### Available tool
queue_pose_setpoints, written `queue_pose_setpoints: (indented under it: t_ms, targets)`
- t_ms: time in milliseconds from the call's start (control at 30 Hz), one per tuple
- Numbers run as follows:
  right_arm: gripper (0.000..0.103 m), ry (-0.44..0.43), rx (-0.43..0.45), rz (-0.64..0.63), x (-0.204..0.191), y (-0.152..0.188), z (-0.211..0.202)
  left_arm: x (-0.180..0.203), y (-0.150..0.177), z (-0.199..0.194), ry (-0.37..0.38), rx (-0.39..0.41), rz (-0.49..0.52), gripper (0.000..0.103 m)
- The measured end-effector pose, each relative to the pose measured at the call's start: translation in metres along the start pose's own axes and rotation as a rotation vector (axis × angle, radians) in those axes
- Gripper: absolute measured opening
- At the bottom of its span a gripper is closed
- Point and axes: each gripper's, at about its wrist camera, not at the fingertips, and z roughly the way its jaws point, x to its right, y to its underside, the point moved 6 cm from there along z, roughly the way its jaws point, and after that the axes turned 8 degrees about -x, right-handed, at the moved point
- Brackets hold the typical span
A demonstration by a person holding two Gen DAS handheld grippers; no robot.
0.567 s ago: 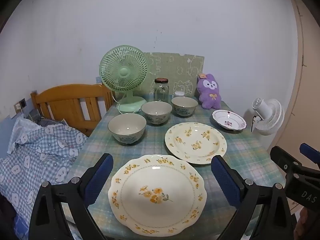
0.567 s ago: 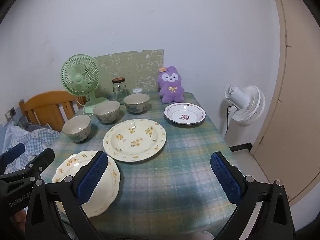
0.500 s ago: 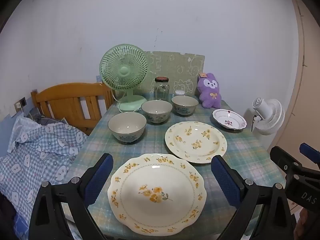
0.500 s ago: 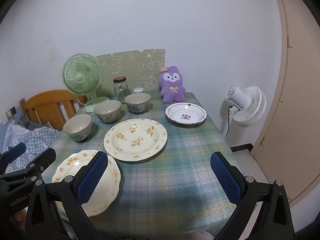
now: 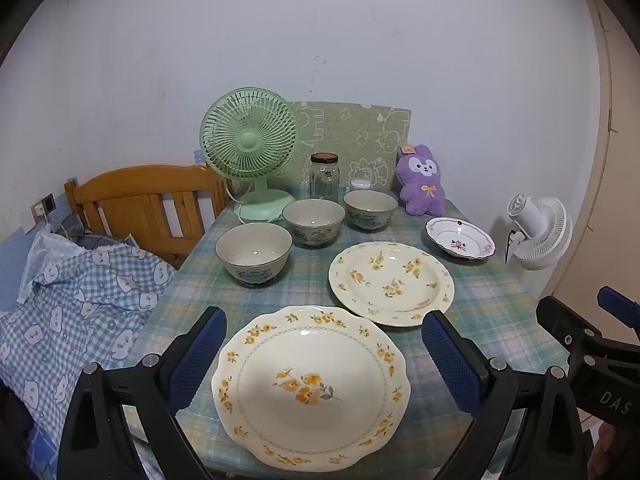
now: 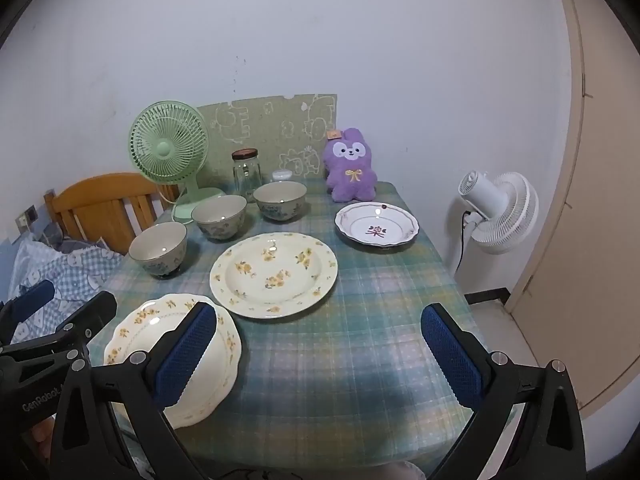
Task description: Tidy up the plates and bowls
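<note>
Two cream plates with yellow flowers lie on the checked tablecloth: a scalloped one (image 5: 310,388) at the front edge and a round one (image 5: 391,282) behind it. A small white dish with a red flower (image 5: 460,237) lies at the right. Three grey-green bowls (image 5: 254,251) (image 5: 313,221) (image 5: 370,209) stand in a diagonal row. My left gripper (image 5: 324,356) is open, hovering over the scalloped plate (image 6: 172,356). My right gripper (image 6: 318,350) is open and empty above the table's front right, near the round plate (image 6: 274,274).
A green desk fan (image 5: 250,148), a glass jar (image 5: 325,178), a purple plush rabbit (image 5: 422,180) and a patterned board stand along the back wall. A wooden chair (image 5: 140,200) and checked bedding are left of the table. A white fan (image 6: 500,210) stands on the right.
Both views have shifted slightly, so the dishes sit a little lower in the frames. Nothing was gripped or moved on the table.
</note>
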Motion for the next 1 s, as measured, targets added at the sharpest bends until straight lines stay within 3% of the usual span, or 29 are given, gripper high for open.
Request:
queue_pose_setpoints:
  t_ms: [1000]
  targets:
    - [0.103,-0.009,-0.006,-0.022,-0.007,0.006,-0.006,0.011,-0.001,-0.005,0.005,-0.002,0.014,0.099]
